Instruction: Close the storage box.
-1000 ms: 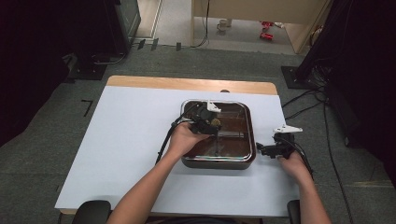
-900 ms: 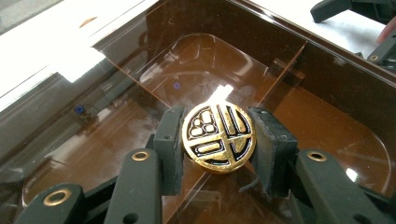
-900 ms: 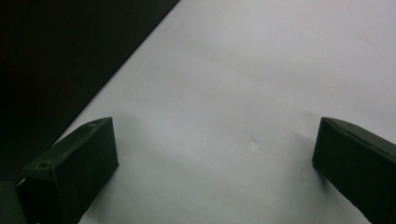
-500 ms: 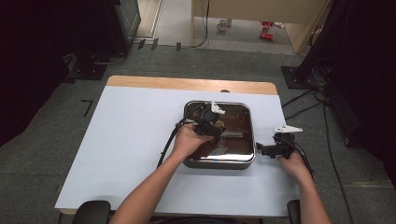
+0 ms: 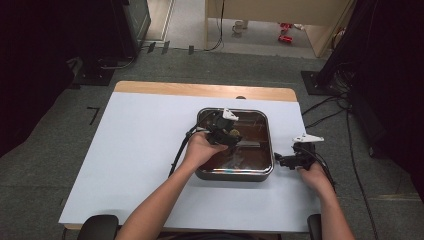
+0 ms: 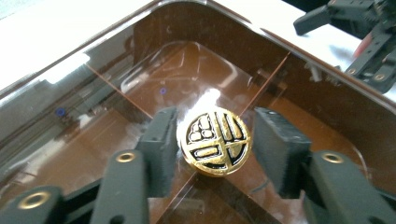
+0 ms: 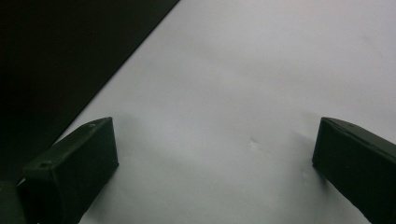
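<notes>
With the gold token (image 6: pixel 214 142) lying free in the tray (image 6: pixel 299 60), the left gripper (image 6: pixel 215 140), its jaws just spread, should be lifted straight up; the right gripper (image 7: pixel 215 154), beside the tray, is held spread.

Lies on the brown tray (image 6: pixel 140 56) floor: gold-and-black round token (image 6: pixel 214 141), between the just-opening left gripper (image 6: pixel 215 140) pads, left one touching, right apart.

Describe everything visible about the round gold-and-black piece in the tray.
The gold-and-black piece is a small round disc, shiny like metal, with raised gold bars and dots on a black face inside a gold rim. It lies on the glossy brown floor of the tray. The left claw straddles it, its jaws having just been opening: one pad sits against its edge, the other stands clear.
</notes>
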`<state>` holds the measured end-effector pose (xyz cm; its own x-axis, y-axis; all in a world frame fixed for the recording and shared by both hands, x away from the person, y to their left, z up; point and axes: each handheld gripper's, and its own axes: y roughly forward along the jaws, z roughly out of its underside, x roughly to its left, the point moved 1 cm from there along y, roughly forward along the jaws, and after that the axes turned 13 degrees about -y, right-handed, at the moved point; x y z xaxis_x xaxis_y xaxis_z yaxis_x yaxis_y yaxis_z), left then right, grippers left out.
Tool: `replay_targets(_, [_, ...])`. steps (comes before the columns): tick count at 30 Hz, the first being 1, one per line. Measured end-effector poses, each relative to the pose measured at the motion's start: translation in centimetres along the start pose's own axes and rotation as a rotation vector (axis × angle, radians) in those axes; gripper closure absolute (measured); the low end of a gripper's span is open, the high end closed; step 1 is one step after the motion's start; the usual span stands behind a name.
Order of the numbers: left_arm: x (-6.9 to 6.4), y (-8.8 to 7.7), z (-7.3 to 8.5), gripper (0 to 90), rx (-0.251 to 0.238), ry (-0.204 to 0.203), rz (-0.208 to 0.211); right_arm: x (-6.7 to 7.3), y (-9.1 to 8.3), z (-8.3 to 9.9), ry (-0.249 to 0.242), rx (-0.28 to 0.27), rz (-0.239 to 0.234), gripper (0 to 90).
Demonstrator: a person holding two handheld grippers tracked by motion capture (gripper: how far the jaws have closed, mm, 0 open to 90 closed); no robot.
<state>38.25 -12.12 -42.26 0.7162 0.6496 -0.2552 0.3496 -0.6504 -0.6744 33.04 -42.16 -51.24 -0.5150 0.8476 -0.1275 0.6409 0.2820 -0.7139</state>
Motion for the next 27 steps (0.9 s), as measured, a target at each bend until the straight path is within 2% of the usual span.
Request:
replay_targets(3, [0.1,-0.6,-0.1,40.9,-0.005,-0.003,0.004,0.0,0.0,0.0,0.001,-0.001,0.000,0.0])
replay_targets(5, [0.0,-0.9,-0.1,37.0,-0.004,-0.006,-0.027,0.0,0.0,0.0,0.002,0.000,0.000,0.0])
replay_targets(7, [0.0,-1.5,-0.1,34.6,-0.003,0.018,-0.055,0.0,0.0,0.0,0.002,0.000,0.000,0.0])
replay_targets(9, [0.2,-2.1,0.0,32.8,-0.010,0.021,-0.044,0.0,0.0,0.0,0.000,0.000,0.000,0.0])
replay_targets(12, [0.8,-3.1,0.3,26.6,-0.013,-0.008,-0.001,0.0,0.0,0.0,0.001,0.000,0.000,0.0])
replay_targets(17, [1.8,-4.9,0.9,25.9,-0.045,-0.048,-0.007,0.0,0.0,0.0,0.001,0.001,0.000,0.0])
replay_targets(21, [2.5,-6.3,1.6,25.0,-0.069,-0.052,-0.030,0.0,0.0,0.0,0.002,0.001,-0.001,0.0])
replay_targets(27, [3.7,-8.1,3.2,24.3,-0.078,-0.071,-0.056,0.0,0.0,0.0,0.000,0.000,0.000,0.0])
